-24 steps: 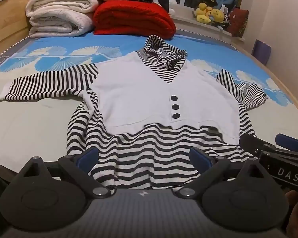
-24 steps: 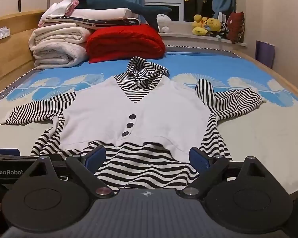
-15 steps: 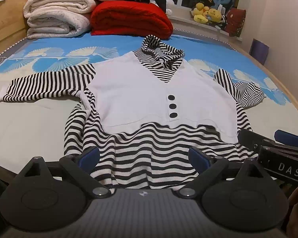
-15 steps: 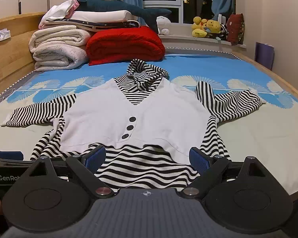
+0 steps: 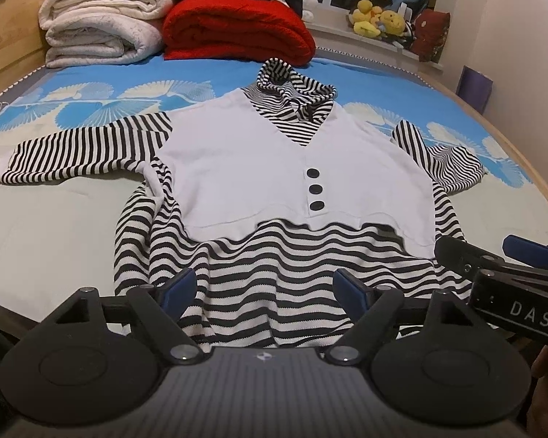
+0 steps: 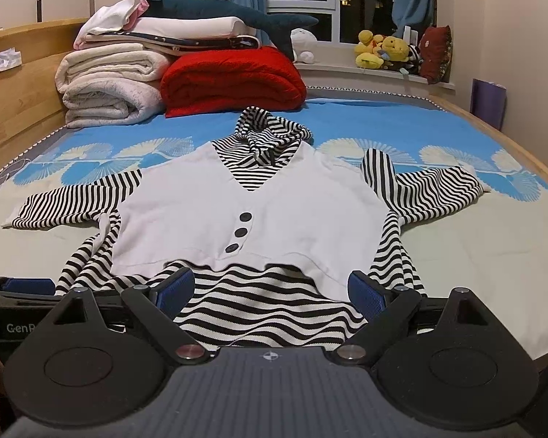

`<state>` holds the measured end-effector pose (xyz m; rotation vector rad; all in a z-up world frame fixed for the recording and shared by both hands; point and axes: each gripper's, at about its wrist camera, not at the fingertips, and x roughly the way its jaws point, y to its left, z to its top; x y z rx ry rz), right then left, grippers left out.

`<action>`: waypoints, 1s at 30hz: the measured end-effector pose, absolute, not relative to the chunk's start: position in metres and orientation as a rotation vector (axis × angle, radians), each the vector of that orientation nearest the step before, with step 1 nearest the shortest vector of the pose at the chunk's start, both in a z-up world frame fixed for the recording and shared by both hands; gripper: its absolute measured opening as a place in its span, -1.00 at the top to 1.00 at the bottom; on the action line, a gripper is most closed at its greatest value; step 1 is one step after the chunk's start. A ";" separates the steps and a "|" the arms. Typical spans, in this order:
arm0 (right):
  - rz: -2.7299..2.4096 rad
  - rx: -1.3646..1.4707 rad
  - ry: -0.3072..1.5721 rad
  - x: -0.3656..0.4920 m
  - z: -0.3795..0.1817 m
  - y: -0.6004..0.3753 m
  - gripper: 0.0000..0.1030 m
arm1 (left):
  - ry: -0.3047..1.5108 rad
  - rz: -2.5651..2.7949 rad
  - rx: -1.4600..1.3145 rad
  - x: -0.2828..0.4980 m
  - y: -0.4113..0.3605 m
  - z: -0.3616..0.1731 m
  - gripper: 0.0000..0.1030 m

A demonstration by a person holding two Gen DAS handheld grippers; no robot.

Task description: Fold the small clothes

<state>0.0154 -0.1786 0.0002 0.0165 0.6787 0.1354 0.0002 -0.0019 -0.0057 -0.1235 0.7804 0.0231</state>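
Note:
A small hooded top (image 5: 274,168) lies spread flat, front up, on the bed; it has a white vest front with three black buttons and black-and-white striped sleeves, hood and hem. It also shows in the right wrist view (image 6: 252,211). My left gripper (image 5: 265,288) is open and empty, hovering over the near striped hem. My right gripper (image 6: 272,290) is open and empty at the same hem, to the right; it shows in the left wrist view (image 5: 493,259) at the hem's right corner. The right sleeve (image 6: 431,189) lies bent, the left sleeve (image 6: 76,200) straight out.
The bed (image 5: 54,219) has a grey and blue fan-print cover. Folded white blankets (image 6: 109,87), a red blanket (image 6: 233,80) and a plush shark (image 6: 230,11) are stacked at the far end. Plush toys (image 6: 383,51) sit on the window sill. A wooden frame edge (image 6: 511,146) runs along the right.
Both grippers have shifted slightly forward and lower over the hem; the view of the top has grown a little. Both stay open; the top has not moved.

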 end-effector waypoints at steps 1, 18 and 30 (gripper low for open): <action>0.135 0.016 0.680 0.016 0.000 -0.179 -0.78 | 0.782 0.027 -0.118 0.000 -0.002 -0.006 -0.67; 0.132 0.013 0.687 0.017 -0.001 -0.178 -0.78 | 0.798 0.027 -0.121 0.001 -0.003 -0.008 -0.67; 0.132 0.012 0.688 0.017 -0.001 -0.178 -0.78 | 0.803 0.027 -0.123 0.001 -0.004 -0.008 -0.67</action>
